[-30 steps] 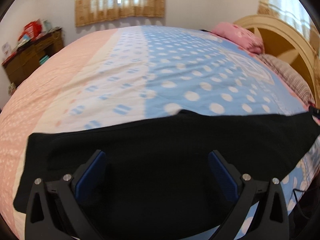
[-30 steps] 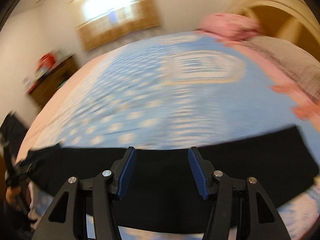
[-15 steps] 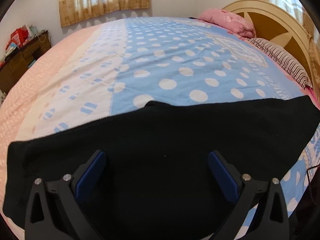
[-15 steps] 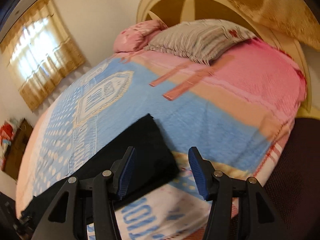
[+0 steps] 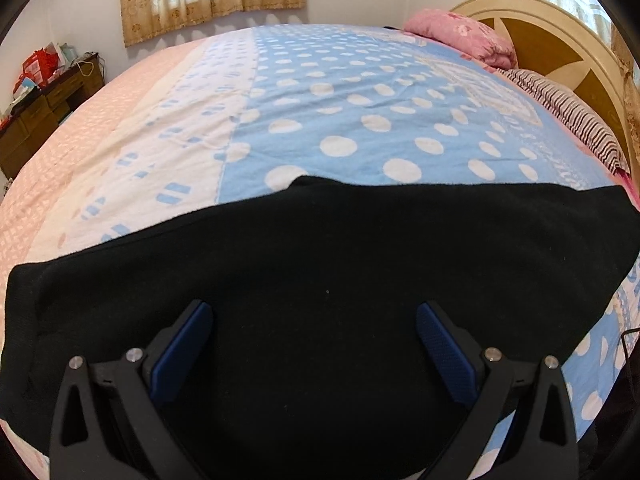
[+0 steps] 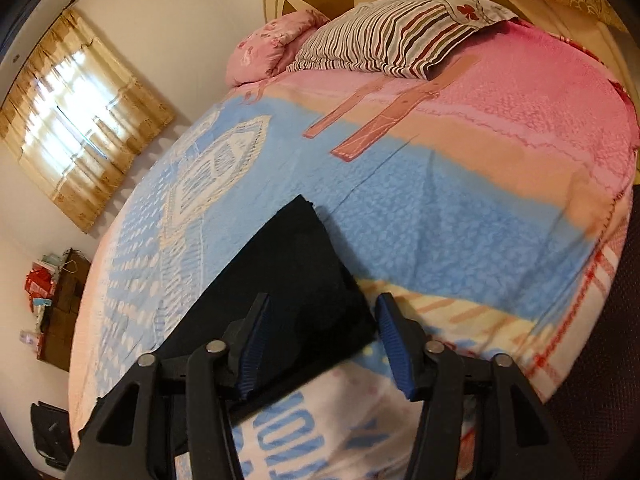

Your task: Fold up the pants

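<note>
Black pants [image 5: 320, 264] are seen laid flat in a long band across the near side of a bed [image 5: 360, 128] covered by a blue, dotted blanket; the dark cloth shows no seams or pockets that can be made out. Their lower edge is cut off by the frame in the left wrist view. The left gripper [image 5: 314, 344] is held wide apart above the fabric, nothing pinched. One squared end of the pants is seen between the fingers of the right gripper [image 6: 320, 332], whose jaws have just been closing but are not yet pressed on the cloth. A striped pillow [image 6: 384, 36] and a pink pillow [image 6: 272, 48] are set against the headboard [image 5: 560, 52]. A cluttered dresser [image 5: 44, 96] is partly cut off.
</note>
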`<move>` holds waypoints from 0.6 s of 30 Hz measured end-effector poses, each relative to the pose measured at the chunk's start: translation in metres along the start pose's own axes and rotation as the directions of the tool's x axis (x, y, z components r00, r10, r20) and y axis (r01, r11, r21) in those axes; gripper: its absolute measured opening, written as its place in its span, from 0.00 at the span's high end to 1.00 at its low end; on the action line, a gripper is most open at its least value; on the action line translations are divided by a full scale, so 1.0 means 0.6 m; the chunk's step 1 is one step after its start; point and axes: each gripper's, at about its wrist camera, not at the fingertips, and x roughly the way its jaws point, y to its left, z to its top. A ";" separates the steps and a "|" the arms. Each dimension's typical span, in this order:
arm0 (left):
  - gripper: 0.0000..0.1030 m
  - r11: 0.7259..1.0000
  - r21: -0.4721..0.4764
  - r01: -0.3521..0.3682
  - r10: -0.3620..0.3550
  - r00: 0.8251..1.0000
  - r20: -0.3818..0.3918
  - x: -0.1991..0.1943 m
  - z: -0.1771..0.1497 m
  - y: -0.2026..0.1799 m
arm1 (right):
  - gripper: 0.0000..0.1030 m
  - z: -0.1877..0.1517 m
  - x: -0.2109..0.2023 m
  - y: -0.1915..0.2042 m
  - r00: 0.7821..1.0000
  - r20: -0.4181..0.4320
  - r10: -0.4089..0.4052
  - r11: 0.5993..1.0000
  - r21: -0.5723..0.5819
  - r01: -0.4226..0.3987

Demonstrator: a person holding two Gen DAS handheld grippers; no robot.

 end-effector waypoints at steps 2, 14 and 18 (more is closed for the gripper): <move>0.00 1.000 -0.004 0.005 -0.005 1.000 0.001 0.000 0.000 0.002 | 0.59 0.002 0.005 0.004 1.000 -0.004 -0.001 1.000 -0.007 0.001; 0.00 1.000 -0.002 0.005 -0.005 1.000 -0.003 0.000 -0.002 0.003 | 0.87 -0.002 0.009 -0.005 0.998 0.008 0.068 0.997 0.022 -0.068; 0.00 1.000 -0.009 0.012 -0.012 1.000 -0.006 -0.003 -0.001 0.005 | 0.88 -0.004 -0.024 0.040 0.993 0.066 0.094 0.994 -0.057 -0.090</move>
